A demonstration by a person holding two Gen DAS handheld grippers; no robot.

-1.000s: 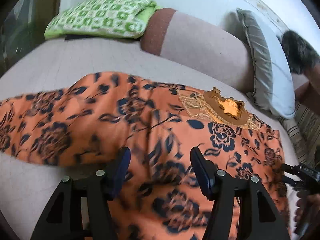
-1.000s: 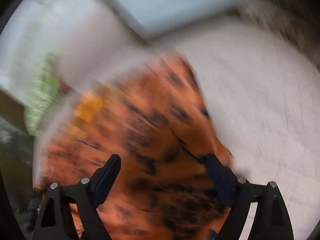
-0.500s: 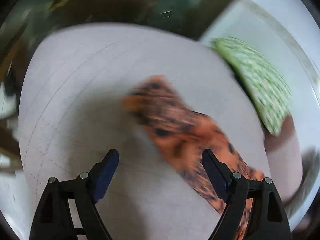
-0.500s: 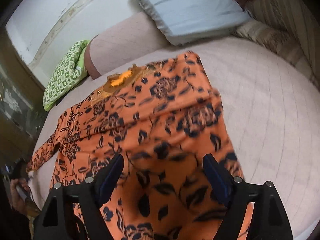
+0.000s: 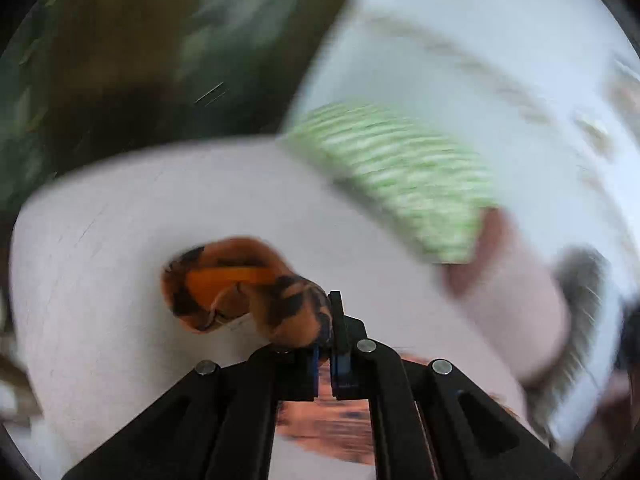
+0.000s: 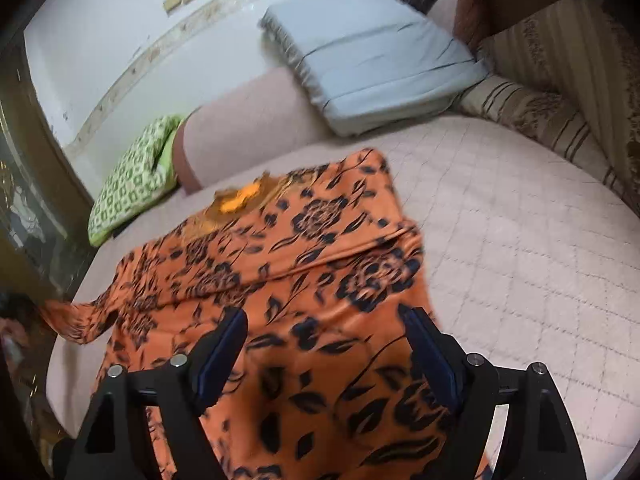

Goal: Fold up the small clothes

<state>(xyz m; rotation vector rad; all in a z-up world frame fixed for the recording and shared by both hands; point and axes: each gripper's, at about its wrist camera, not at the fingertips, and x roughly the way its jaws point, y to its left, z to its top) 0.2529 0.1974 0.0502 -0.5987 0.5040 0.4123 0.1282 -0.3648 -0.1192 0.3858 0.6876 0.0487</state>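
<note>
Orange cloth with a black flower-and-leaf print makes up the one garment, a thin, soft piece spread over a quilted, pale pink bed. Its neckline carries a tan embroidered yoke with a bright orange opening. One sleeve trails off toward the bed's left edge in the right wrist view; the other side is folded in along a straight crease.

There are two grippers, each with black angular arms and dark blue pads. The left gripper has its jaws pressed together on the garment's sleeve end, which bulges out of the pads as a rumpled tube with its cuff mouth open; more orange cloth shows below the arms. That view is heavily blurred. The right gripper has its jaws spread wide, hanging over the lower body of the garment with nothing gripped between its pads; whether they touch the cloth I cannot tell.

At the head of the bed lie four cushions: one green-and-white patterned pillow, one long pink bolster with a brown end, one flat grey-blue pillow with a frilled edge, and one beige striped cushion. A white wall stands behind them.
</note>
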